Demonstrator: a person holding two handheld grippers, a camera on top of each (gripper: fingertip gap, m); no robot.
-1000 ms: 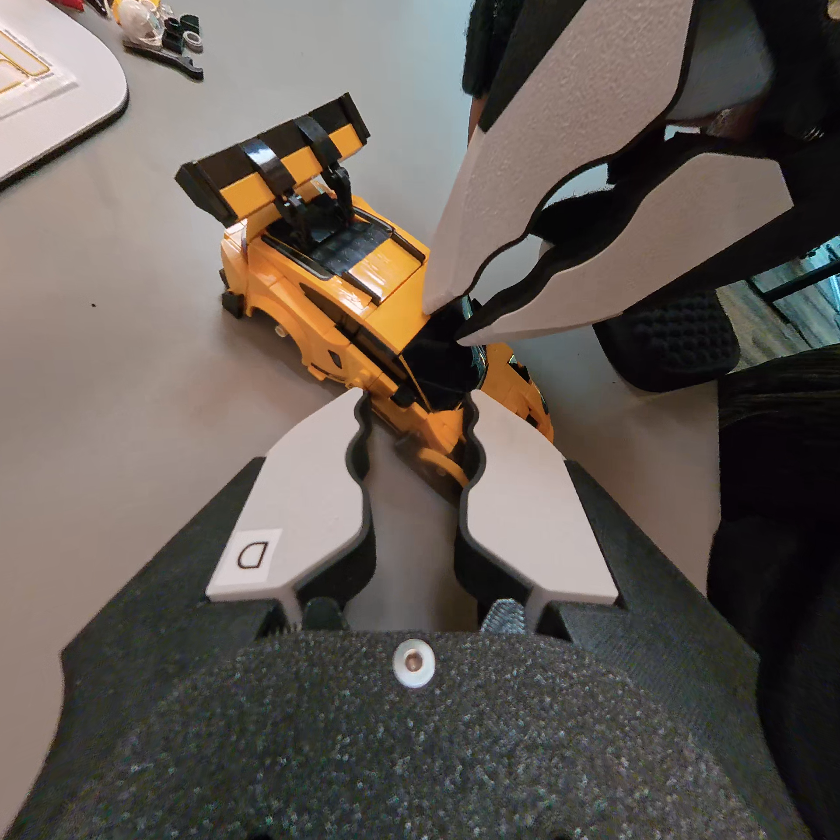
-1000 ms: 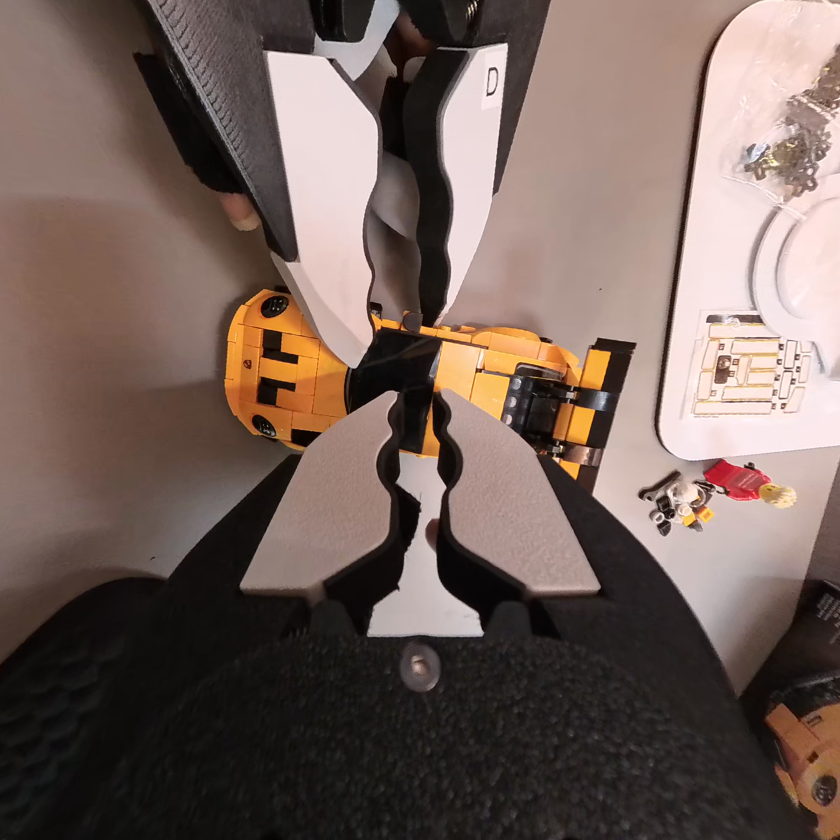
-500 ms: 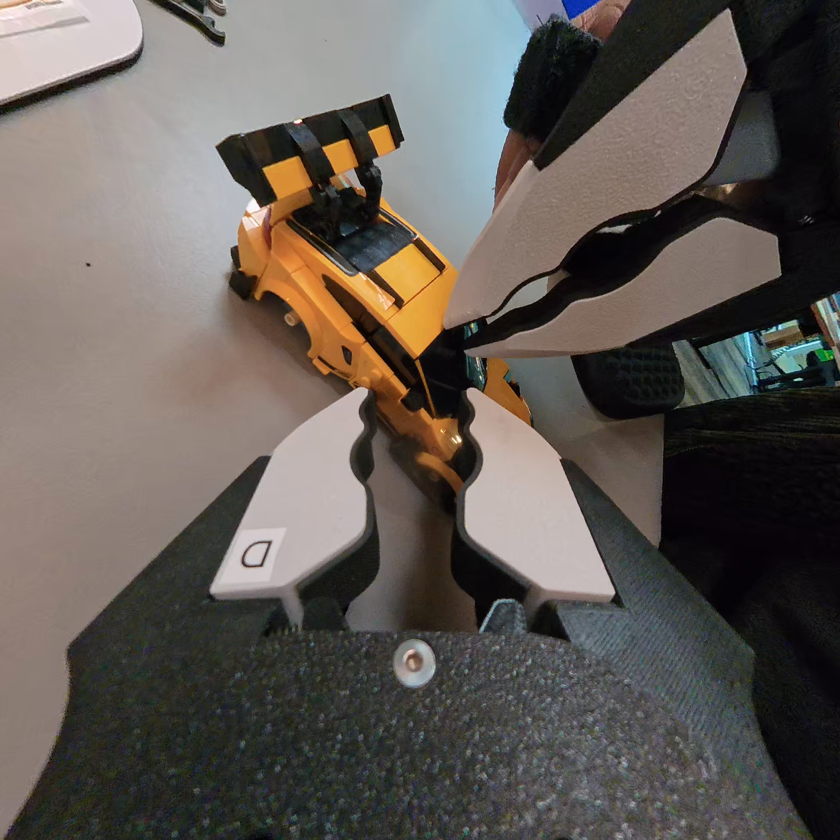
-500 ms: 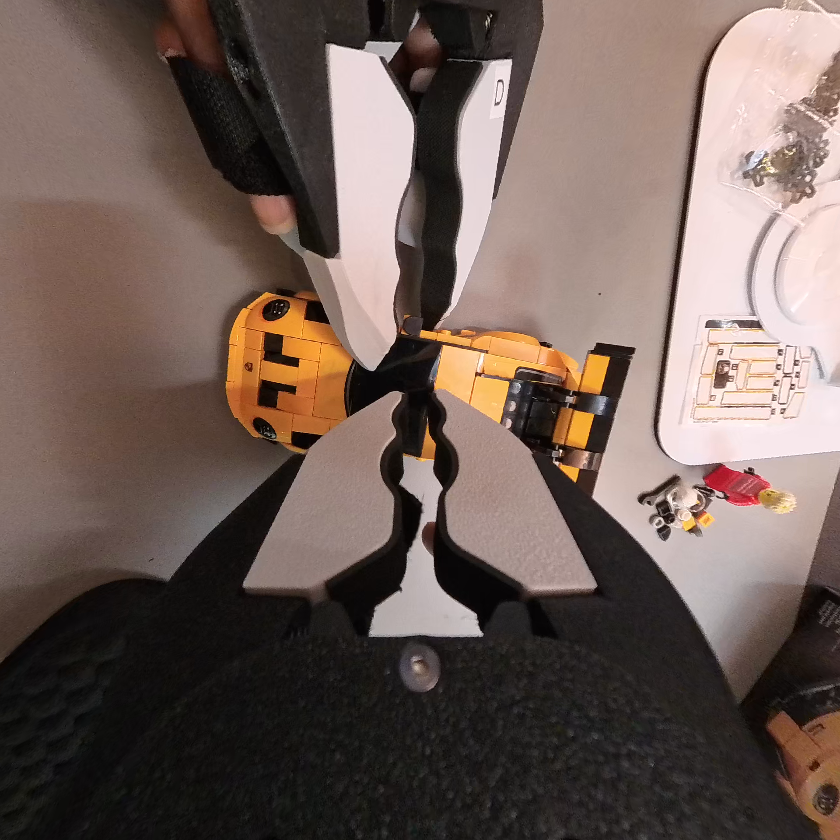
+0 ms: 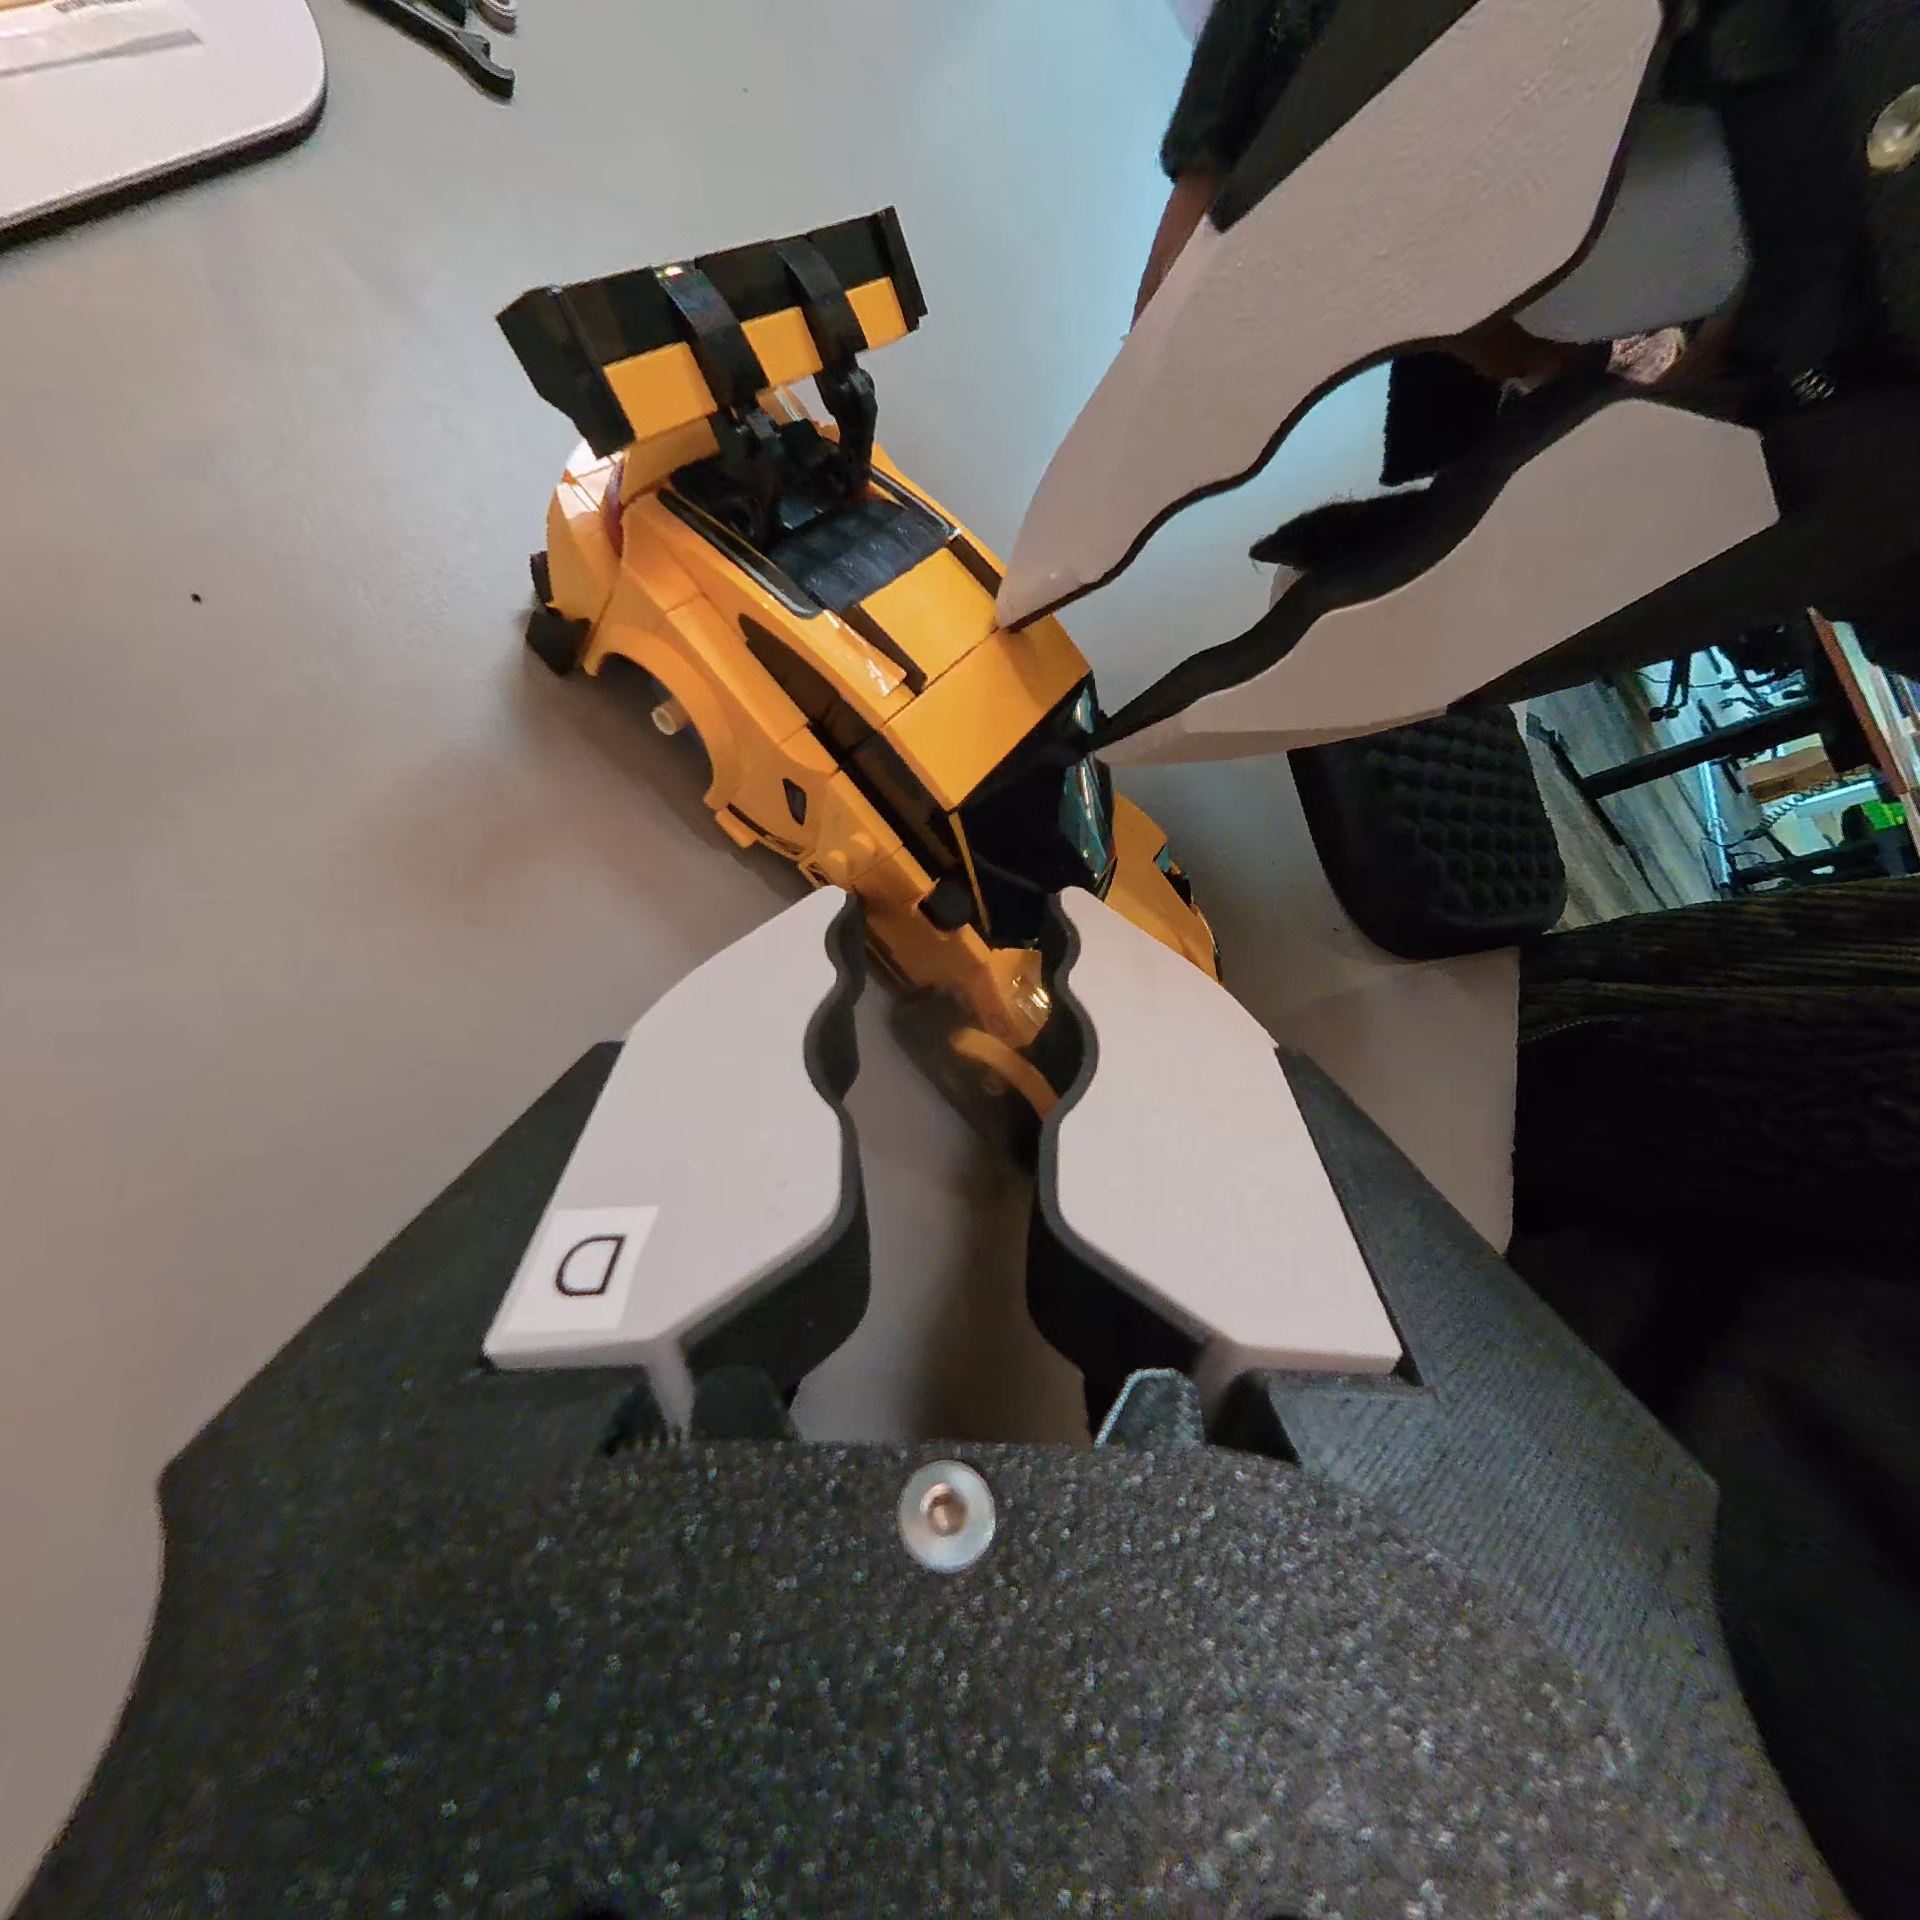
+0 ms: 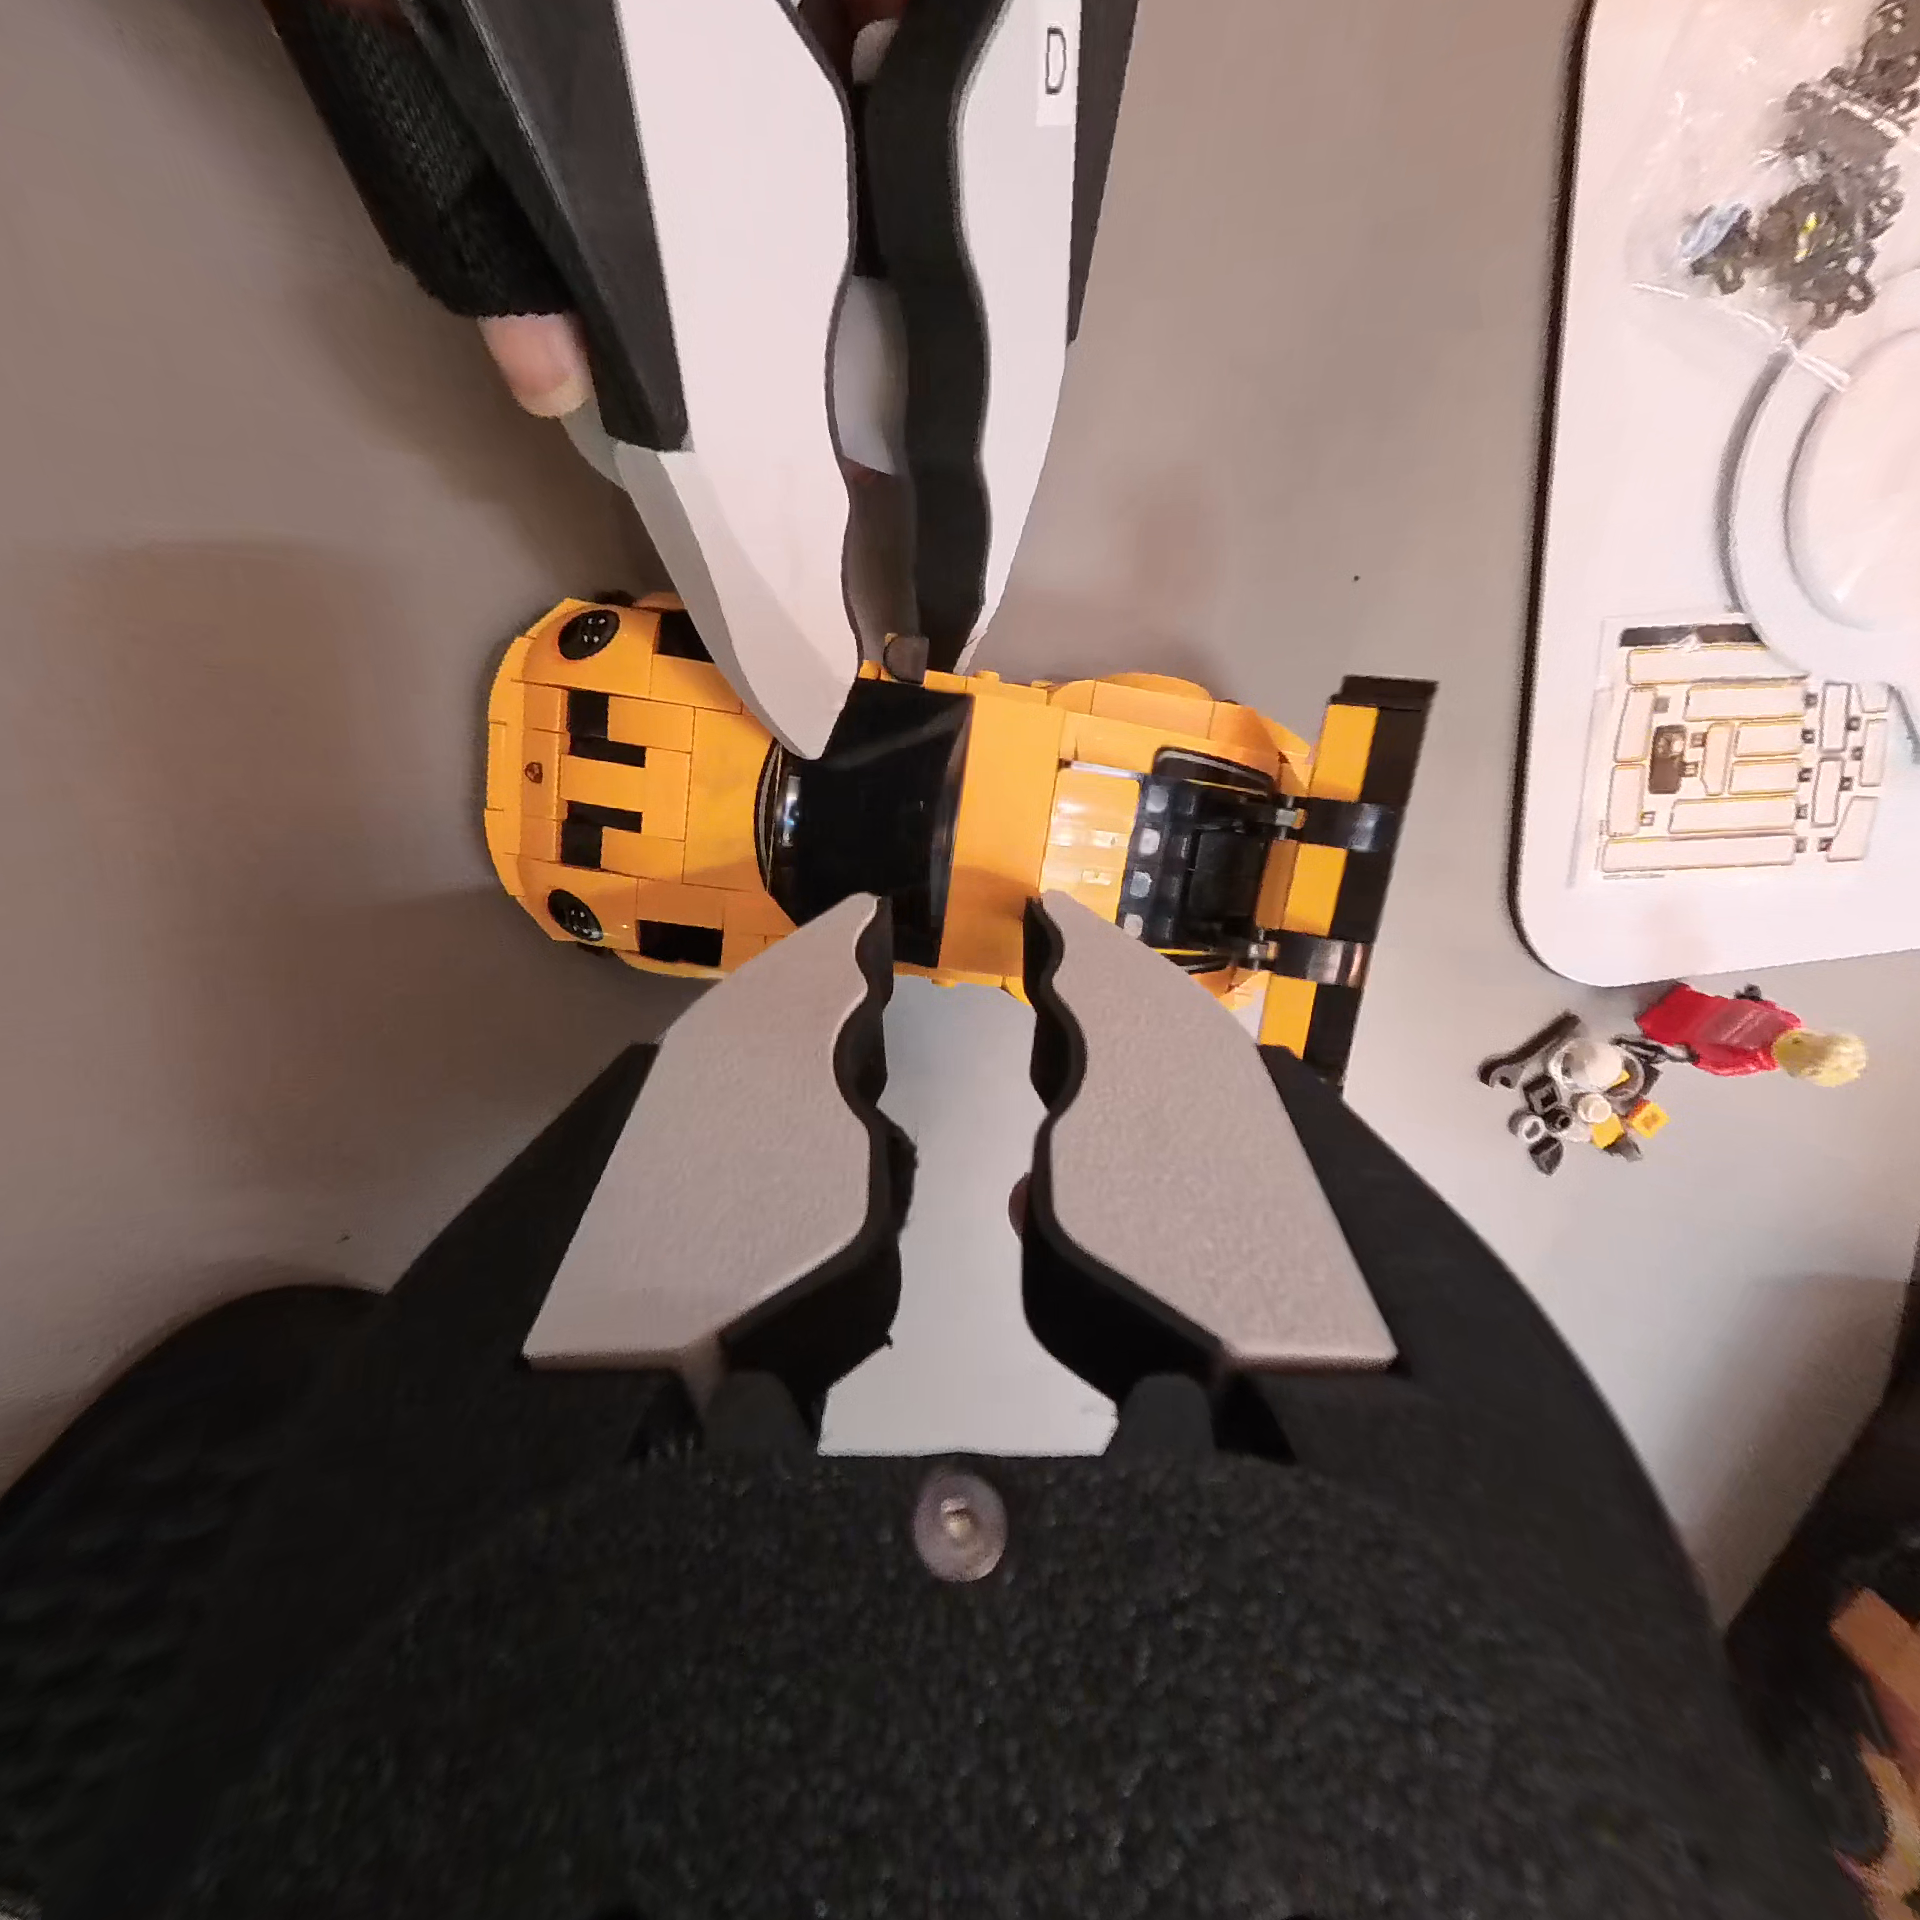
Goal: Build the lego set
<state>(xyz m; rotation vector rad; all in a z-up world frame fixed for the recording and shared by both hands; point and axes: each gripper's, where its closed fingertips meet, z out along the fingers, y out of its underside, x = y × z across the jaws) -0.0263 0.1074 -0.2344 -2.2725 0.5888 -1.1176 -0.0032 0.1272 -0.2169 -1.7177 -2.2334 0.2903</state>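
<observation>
My left gripper (image 5: 951, 925) comes in low at the side of the yellow-and-black brick-built sports car (image 6: 914, 821), jaws apart w/ the door area btwn the tips; can't tell if they pinch it. My right gripper (image 6: 951, 914) points down from above, jaws parted over the roof and black windscreen. Car sits flat on the grey surface (image 6: 260, 416), rear wing toward the white tray (image 6: 1558, 520).

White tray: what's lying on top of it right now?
On the white tray: a clear bag of dark parts, a sticker sheet and a round white dish; its far part runs out of frame.
</observation>
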